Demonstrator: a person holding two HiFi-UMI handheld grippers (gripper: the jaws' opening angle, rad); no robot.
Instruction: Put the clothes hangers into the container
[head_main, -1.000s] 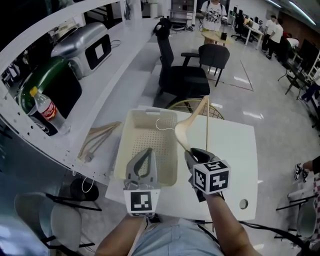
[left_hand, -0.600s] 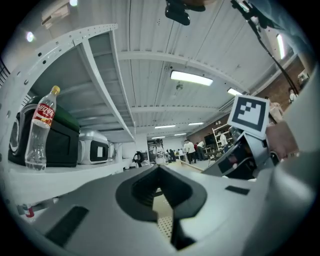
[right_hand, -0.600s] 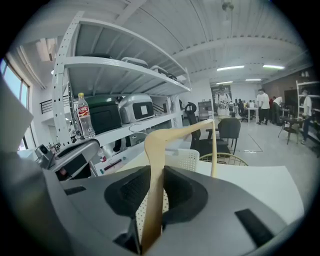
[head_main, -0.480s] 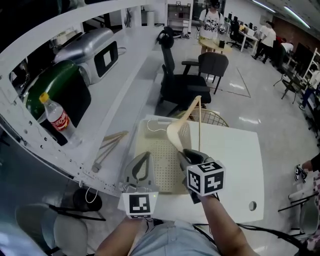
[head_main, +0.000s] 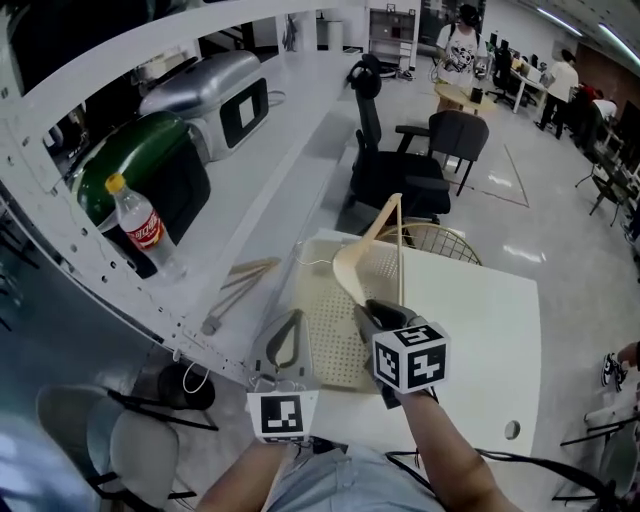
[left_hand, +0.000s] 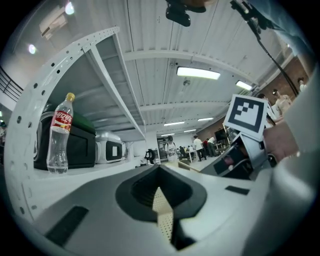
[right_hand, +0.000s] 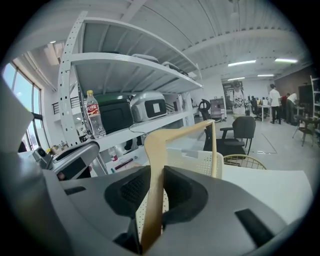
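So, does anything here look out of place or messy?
Nothing is spilled or broken. A few wooden hangers lie loose on the white shelf, outside the cream basket, while the right claw grips one hanger over it.

The only print I can make out is on the red label (left_hand: 63, 119) of the clear bottle (left_hand: 58, 145) on the shelf (head_main: 270, 190): white script, probably Coca-Cola, though it is too small to be sure.
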